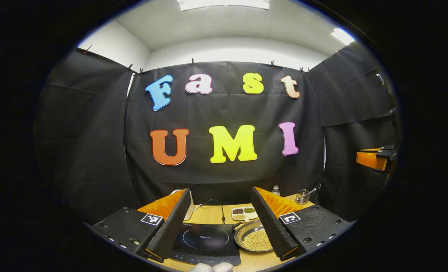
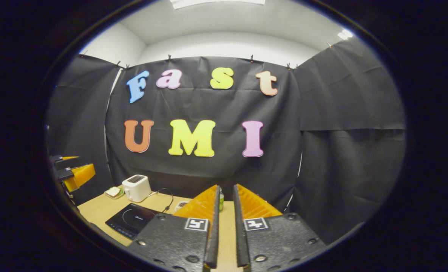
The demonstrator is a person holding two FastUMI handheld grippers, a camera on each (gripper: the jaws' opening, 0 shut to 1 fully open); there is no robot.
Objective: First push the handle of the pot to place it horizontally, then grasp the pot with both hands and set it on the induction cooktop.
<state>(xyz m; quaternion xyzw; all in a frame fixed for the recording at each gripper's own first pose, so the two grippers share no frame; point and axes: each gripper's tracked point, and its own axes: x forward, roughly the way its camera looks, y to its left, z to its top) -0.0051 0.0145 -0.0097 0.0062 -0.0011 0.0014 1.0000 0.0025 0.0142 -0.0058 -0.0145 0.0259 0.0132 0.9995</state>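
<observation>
Wide-open left hand-held gripper (image 1: 221,221) hovers over the induction cooktop (image 1: 205,240); the pot (image 1: 253,237) sits just right of it on the surface (image 1: 212,213). Probably metal, bead-filled, heavyish, slick: grab opposite rims. Right hand-held gripper (image 2: 224,223) nearly closed, empty.

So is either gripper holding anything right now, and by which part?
Nothing is held. The left gripper is open above the table, and the right gripper is nearly closed on empty air.
</observation>
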